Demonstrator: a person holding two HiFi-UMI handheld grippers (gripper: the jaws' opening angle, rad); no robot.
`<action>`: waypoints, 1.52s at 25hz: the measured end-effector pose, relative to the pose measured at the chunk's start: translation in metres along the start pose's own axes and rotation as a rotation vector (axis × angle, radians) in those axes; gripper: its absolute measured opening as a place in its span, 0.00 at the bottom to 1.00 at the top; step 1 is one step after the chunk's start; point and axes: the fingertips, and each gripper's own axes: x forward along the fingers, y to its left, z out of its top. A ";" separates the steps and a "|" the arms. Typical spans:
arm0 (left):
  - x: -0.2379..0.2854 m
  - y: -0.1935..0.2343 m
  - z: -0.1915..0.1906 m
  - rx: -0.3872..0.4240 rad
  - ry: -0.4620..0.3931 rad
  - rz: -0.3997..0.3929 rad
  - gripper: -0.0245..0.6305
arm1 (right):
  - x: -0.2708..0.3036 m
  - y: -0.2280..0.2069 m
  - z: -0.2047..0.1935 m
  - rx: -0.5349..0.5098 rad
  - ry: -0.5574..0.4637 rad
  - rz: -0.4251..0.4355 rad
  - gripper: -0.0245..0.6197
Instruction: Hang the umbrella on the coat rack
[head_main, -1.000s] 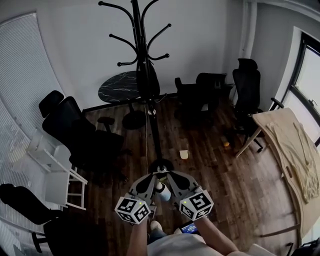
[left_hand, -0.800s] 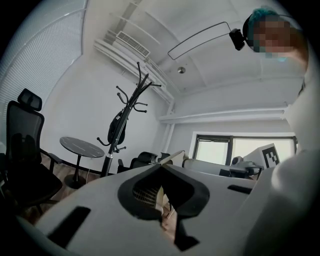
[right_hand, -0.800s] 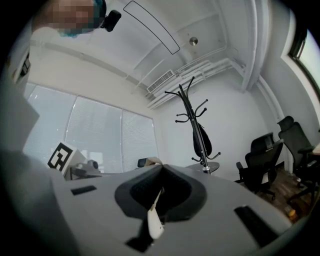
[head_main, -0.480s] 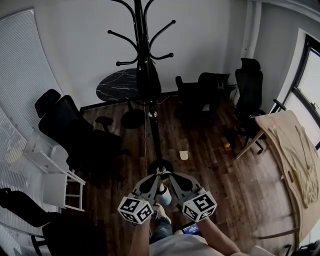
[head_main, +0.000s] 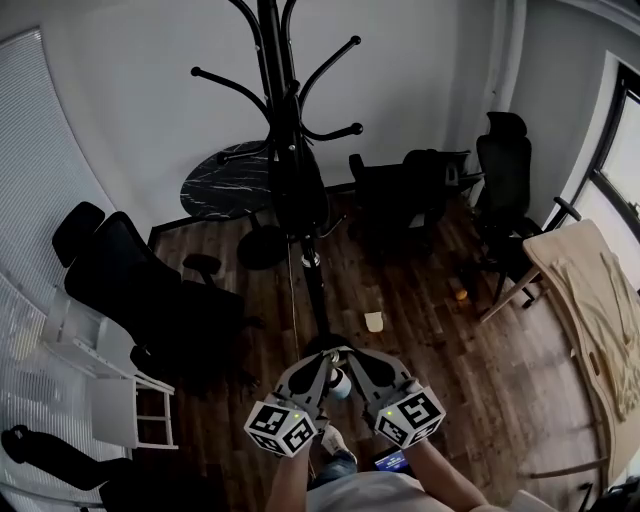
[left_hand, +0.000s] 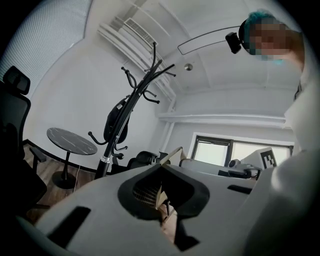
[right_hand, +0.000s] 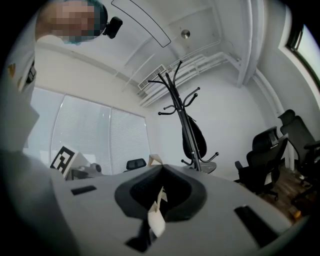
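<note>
The room is an office with a wood floor (head_main: 420, 300), white walls and blinds at 9 o'clock. Nearest, at 6 o'clock in the head view, the left gripper (head_main: 320, 356) and right gripper (head_main: 346, 352) sit side by side, tips almost touching, both pointing toward 12 o'clock. In the left gripper view the left gripper (left_hand: 161, 172) has its fingers pressed together with nothing between them. The right gripper (right_hand: 160, 172) is the same in its own view: fingers pressed together, only a pale strip showing at the seam.

Just beyond the tips stands the rack (head_main: 272, 60), its pole running up toward 12 o'clock with curved hooks spreading near the top. The umbrella (head_main: 298, 190) is black and folded, and hangs close against the pole below the hooks, well apart from both grippers. It shows as a dark bulge on the pole in the left gripper view (left_hand: 117, 120) and the right gripper view (right_hand: 193, 136). A thin cord (head_main: 293, 300) drops beside the pole under it.

A small pale object (head_main: 373, 322) lies on the floor near the rack's foot at 1 o'clock. A black chair (head_main: 150, 290) stands at 9 o'clock. Behind the rack, at 11 o'clock, is a round dark table (head_main: 225, 185). More black chairs (head_main: 500, 170) line the far wall at 1 to 2 o'clock. A wooden table (head_main: 590, 300) with cloth on it is at 3 o'clock.
</note>
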 end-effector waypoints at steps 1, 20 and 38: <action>0.008 0.007 0.002 -0.002 0.007 -0.011 0.07 | 0.009 -0.006 0.001 0.008 -0.008 -0.008 0.06; 0.073 0.084 0.021 -0.034 0.020 -0.117 0.07 | 0.090 -0.056 -0.004 0.022 -0.038 -0.116 0.06; 0.095 0.109 0.020 -0.030 0.041 -0.094 0.07 | 0.119 -0.083 -0.012 0.054 -0.027 -0.113 0.06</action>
